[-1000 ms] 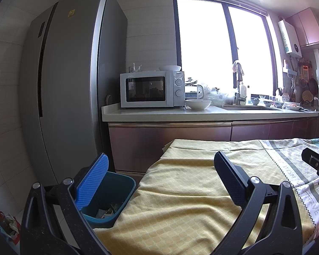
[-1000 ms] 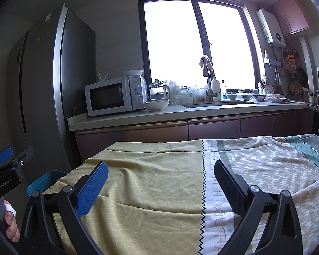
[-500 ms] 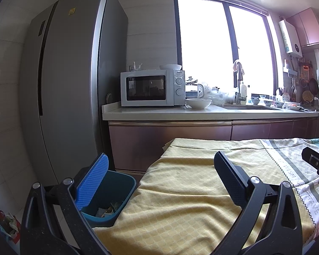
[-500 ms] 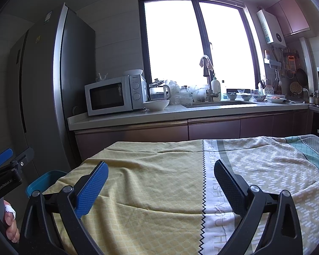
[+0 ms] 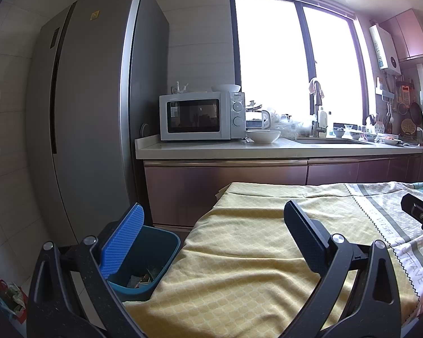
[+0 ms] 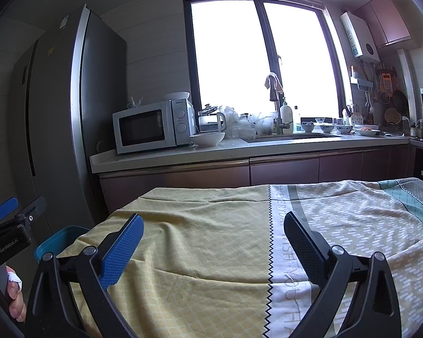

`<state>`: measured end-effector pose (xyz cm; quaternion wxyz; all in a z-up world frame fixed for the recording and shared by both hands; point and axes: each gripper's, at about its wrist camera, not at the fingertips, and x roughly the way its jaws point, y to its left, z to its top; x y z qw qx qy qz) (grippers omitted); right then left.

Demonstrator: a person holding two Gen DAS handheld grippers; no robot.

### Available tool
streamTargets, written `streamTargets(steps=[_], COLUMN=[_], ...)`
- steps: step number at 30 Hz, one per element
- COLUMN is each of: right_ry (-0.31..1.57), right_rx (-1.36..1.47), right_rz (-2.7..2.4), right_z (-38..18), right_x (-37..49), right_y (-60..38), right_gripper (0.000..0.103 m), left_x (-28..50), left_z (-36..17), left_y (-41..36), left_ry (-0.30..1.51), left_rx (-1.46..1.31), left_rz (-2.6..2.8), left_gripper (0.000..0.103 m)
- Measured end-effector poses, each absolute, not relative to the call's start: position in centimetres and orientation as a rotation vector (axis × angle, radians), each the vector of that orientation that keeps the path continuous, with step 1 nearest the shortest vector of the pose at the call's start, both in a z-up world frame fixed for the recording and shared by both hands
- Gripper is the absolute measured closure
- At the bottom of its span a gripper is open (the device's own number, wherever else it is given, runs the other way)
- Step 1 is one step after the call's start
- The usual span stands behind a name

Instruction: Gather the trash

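A teal trash bin (image 5: 155, 256) stands on the floor at the table's left end, with scraps of trash (image 5: 143, 277) in its bottom; its rim shows in the right wrist view (image 6: 56, 239). My left gripper (image 5: 214, 225) is open and empty, above the table's left edge beside the bin. My right gripper (image 6: 214, 233) is open and empty over the yellow tablecloth (image 6: 200, 239). No trash shows on the cloth. The left gripper also shows at the left edge of the right wrist view (image 6: 11, 225), and the right gripper at the right edge of the left wrist view (image 5: 420, 211).
A tall grey fridge (image 5: 93, 112) stands behind the bin. A kitchen counter (image 5: 268, 149) with a microwave (image 5: 200, 115), bowl (image 5: 263, 136) and sink runs along the back under a window. A red and green bag (image 5: 5, 295) lies on the floor at far left.
Both grippers stay open and almost still. The views hardly shift.
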<state>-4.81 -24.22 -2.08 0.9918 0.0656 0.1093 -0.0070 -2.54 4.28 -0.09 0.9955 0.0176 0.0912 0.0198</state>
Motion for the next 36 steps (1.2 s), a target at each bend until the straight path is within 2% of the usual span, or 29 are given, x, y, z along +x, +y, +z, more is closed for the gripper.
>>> streamTargets(steps=[28,36], right_ry=[0.224,0.249], right_rx=[0.142,0.151], right_rz=[-0.021,-0.066], right_z=[-2.6,-2.9], right_x=[-4.7,-4.1], right_y=[-24.8,-27.3], right_gripper=[0.007,0.007], left_x=[-1.8,3.0], left_z=[-0.5,-1.5], left_y=[4.2,3.1], left_ry=[0.213,0.391], left_rx=[0.018,0.013], left_rz=[0.002,-0.088], left_gripper=[0.005,0.005])
